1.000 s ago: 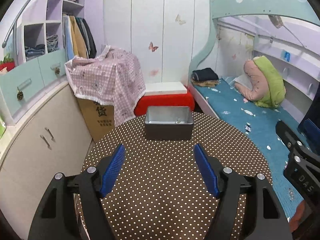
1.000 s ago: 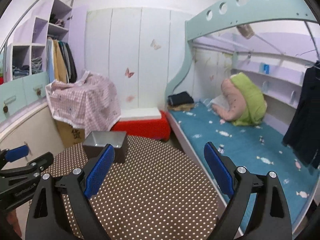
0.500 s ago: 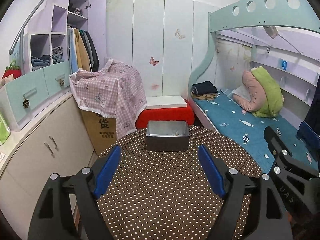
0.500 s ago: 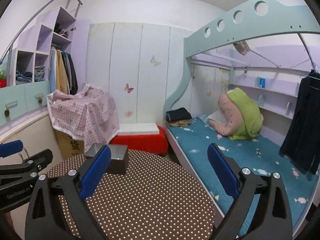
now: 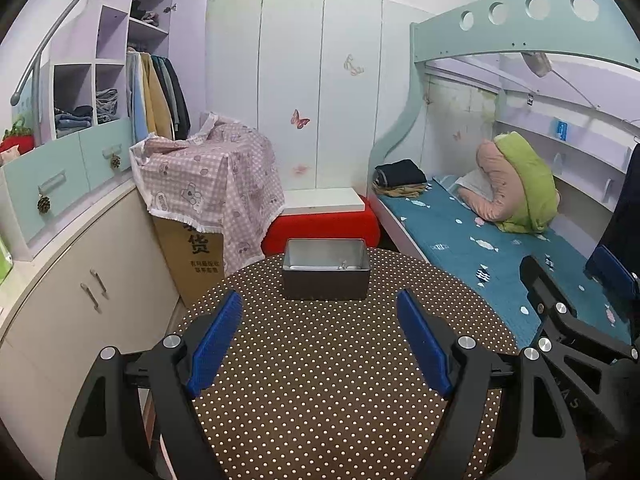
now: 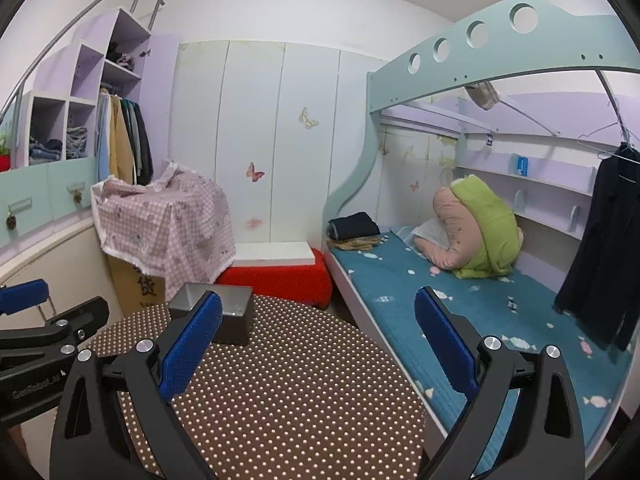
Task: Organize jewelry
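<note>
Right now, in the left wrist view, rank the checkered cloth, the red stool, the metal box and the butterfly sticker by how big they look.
1. checkered cloth
2. red stool
3. metal box, though it sits nearer the camera, so its real size is unsure
4. butterfly sticker

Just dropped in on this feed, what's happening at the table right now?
Nothing is being held. The left gripper and right gripper both hang open above the polka-dot table. A grey metal box sits at the table's far edge with something small and shiny inside, probably jewelry, though it is too small to identify. No loose jewelry shows on the tabletop.
</note>
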Action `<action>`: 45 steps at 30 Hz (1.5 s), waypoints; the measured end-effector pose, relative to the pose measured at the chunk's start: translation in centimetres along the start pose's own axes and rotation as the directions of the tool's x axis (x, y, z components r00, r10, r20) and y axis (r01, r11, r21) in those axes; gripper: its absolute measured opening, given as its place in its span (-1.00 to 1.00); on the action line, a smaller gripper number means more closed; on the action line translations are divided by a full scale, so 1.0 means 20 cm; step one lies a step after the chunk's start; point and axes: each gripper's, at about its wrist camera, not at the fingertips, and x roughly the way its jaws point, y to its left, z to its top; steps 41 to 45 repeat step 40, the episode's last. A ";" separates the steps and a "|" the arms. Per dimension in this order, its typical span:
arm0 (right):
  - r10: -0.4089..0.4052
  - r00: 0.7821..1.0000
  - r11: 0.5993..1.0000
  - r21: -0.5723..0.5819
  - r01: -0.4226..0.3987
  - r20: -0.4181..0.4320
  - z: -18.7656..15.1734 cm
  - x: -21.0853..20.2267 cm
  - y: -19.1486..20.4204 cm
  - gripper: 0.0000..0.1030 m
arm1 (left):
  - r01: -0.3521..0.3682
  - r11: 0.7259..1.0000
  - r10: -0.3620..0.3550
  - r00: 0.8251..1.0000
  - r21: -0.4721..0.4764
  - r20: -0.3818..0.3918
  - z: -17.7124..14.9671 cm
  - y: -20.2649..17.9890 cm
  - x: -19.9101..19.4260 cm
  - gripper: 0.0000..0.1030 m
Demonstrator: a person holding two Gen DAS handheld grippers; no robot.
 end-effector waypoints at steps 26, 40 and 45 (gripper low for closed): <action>0.025 0.999 1.000 0.001 -0.025 -0.036 -0.03 0.02 -0.01 0.82 | 0.012 1.000 -0.012 1.000 0.002 -0.023 -0.04 0.01 -0.01 0.50; -0.002 0.999 1.000 0.009 0.002 -0.053 -0.05 0.03 -0.05 0.82 | 0.024 1.000 -0.024 0.998 -0.003 -0.052 -0.05 0.02 0.01 0.50; -0.002 0.999 1.000 0.009 0.002 -0.053 -0.05 0.03 -0.05 0.82 | 0.024 1.000 -0.024 0.998 -0.003 -0.052 -0.05 0.02 0.01 0.50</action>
